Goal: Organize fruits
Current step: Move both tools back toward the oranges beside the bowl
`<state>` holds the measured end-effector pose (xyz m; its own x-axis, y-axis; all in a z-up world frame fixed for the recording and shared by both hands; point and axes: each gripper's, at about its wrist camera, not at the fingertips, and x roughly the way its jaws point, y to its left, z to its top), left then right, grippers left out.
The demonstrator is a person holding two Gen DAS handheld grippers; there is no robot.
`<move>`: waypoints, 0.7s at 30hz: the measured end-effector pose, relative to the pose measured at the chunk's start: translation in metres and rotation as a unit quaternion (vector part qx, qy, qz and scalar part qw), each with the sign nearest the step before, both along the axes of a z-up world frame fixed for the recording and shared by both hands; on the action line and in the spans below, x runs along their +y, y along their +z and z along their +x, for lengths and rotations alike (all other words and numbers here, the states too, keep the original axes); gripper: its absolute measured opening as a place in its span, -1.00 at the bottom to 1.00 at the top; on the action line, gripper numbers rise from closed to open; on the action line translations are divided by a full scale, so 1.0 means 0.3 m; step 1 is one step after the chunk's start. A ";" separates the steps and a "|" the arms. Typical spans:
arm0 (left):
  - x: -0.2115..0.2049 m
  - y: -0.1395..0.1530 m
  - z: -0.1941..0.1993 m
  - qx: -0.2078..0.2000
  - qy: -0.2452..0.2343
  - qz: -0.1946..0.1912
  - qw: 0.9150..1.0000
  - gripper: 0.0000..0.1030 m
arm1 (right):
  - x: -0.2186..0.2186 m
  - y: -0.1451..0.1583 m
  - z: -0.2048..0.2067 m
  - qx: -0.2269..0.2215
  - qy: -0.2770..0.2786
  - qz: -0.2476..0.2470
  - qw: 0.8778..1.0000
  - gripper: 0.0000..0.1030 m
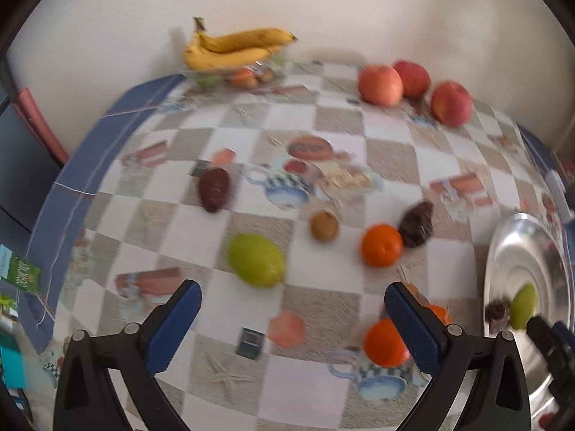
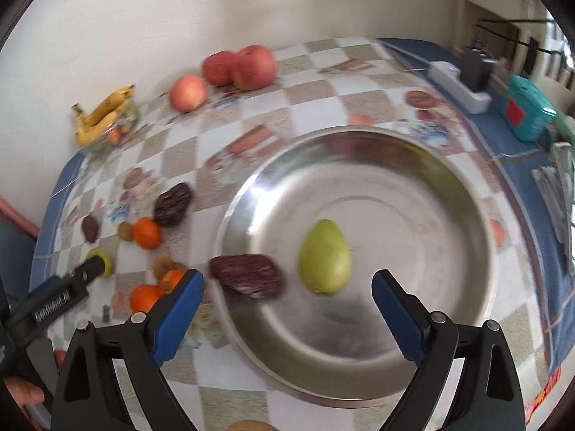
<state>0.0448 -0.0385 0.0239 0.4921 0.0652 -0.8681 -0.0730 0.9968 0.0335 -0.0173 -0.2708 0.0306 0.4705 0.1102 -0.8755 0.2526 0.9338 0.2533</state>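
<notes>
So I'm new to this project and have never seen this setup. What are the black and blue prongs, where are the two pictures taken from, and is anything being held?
There is no robot. A person holds a two-finger gripper in each hand, with a fisheye camera on each looking along its fingers. One picture looks past the left gripper, the other past the right gripper. Both are open and hold nothing. On the checked tablecloth lie loose fruits: oranges, a green lemon-like fruit, dark brown fruits, three apples and bananas on a small clear dish at the back. The steel bowl already contains a green pear-like fruit, with a dark fruit at its rim.
</notes>
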 end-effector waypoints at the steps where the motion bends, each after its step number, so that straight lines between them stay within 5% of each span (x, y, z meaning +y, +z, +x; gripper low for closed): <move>1: 0.014 0.008 0.001 -0.005 0.006 -0.002 1.000 1.00 | 0.018 -0.003 0.007 0.000 0.012 0.012 1.000 0.84; 8: 0.090 0.073 -0.012 -0.064 0.026 -0.021 0.997 1.00 | 0.130 0.012 0.039 -0.019 0.072 0.052 0.996 0.84; 14: 0.108 0.073 -0.007 -0.055 0.013 -0.086 0.995 1.00 | 0.191 0.040 0.039 -0.051 0.091 0.048 0.993 0.84; 21: 0.072 0.073 -0.012 -0.066 -0.005 -0.064 0.996 1.00 | 0.193 0.018 0.043 -0.037 0.093 0.048 0.994 0.84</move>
<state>0.0412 -0.0170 0.0458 0.6025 -0.0475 -0.7967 -0.0575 0.9930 -0.1027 -0.0044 -0.2129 0.0360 0.4973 0.2820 -0.8205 0.0560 0.9333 0.3547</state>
